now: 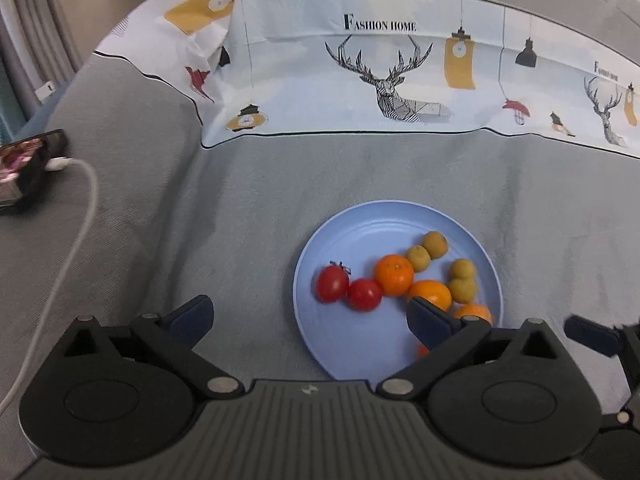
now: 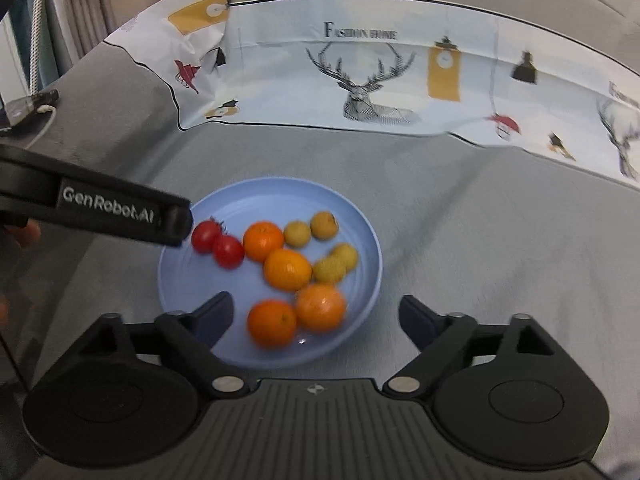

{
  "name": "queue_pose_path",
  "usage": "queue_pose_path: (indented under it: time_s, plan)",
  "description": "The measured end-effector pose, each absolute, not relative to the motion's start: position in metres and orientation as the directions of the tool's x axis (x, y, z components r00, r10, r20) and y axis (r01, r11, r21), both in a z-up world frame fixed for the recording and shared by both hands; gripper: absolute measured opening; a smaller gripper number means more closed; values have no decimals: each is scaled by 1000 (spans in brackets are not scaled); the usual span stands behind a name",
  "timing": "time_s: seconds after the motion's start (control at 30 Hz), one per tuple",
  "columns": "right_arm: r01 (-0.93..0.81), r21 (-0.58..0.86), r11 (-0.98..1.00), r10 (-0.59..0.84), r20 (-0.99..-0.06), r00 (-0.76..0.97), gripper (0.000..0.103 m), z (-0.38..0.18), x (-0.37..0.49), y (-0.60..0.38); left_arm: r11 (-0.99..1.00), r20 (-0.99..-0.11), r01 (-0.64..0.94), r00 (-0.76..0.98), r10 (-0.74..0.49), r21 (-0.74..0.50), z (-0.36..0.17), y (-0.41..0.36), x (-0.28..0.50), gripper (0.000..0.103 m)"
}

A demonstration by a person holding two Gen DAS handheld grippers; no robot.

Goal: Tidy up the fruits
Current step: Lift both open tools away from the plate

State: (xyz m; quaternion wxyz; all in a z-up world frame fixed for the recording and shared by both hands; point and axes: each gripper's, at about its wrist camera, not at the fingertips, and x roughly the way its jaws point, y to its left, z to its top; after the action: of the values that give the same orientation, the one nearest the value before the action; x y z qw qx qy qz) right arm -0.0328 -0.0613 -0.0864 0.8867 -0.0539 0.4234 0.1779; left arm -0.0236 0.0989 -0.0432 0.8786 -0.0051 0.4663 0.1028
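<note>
A light-blue plate lies on grey fabric and holds two red tomatoes, several oranges and several small yellow-brown fruits. My left gripper is open. Its right finger hangs over the plate by an orange; its left finger is over the fabric. My right gripper is open over the plate's near side, with two oranges just ahead of its fingers, untouched. The left gripper's finger reaches in near the tomatoes.
A white cloth with deer prints lies beyond the plate. A phone with a white cable sits on the fabric at far left. The right gripper's finger shows at the right edge. Curtains hang at upper left.
</note>
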Motion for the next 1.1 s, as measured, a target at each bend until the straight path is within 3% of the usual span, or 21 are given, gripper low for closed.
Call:
queue_pose_path:
  time_s: [0.53, 1.1]
  plan:
    - [-338, 37, 940, 262, -711, 652, 96, -36, -137, -86, 980, -761, -180, 624, 179, 83, 5, 71, -131, 103]
    - [-324, 42, 945, 272, -649, 710, 96, -15, -172, -104, 981, -720, -161, 667, 191, 112, 21, 50, -166, 103]
